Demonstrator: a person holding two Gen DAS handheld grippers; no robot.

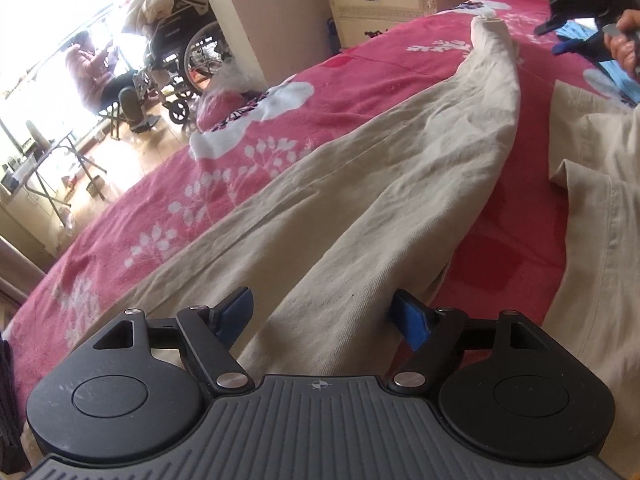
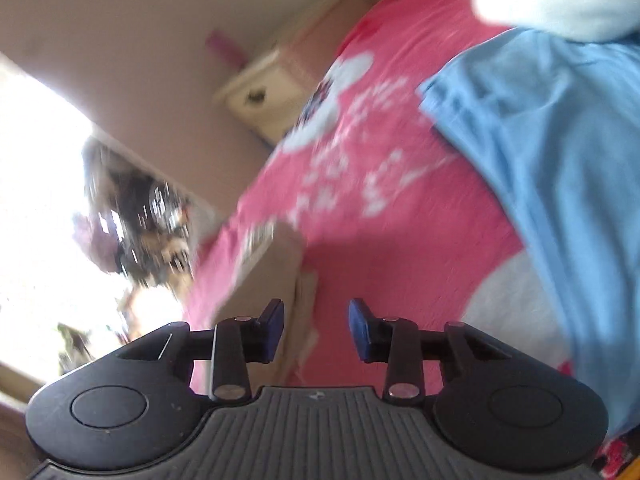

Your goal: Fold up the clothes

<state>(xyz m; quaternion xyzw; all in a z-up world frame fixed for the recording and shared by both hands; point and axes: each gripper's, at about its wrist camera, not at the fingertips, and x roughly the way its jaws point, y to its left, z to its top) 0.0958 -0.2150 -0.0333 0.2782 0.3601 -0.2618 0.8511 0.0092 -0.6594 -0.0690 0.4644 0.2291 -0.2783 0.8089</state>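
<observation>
Left hand-held gripper (image 1: 323, 316) astride beige trousers (image 1: 360, 184)

We see bare pink bedspread (image 1: 516, 240) between the two beige trouser legs (image 1: 360, 184) as our open lane, while the blue garment (image 2: 560, 152) (bunched at right) and nightstand (image 1: 384, 0) hem the far end.

beige trousers (image 1: 360, 184) spread flat, blue garment (image 2: 560, 160) nearby
</observation>
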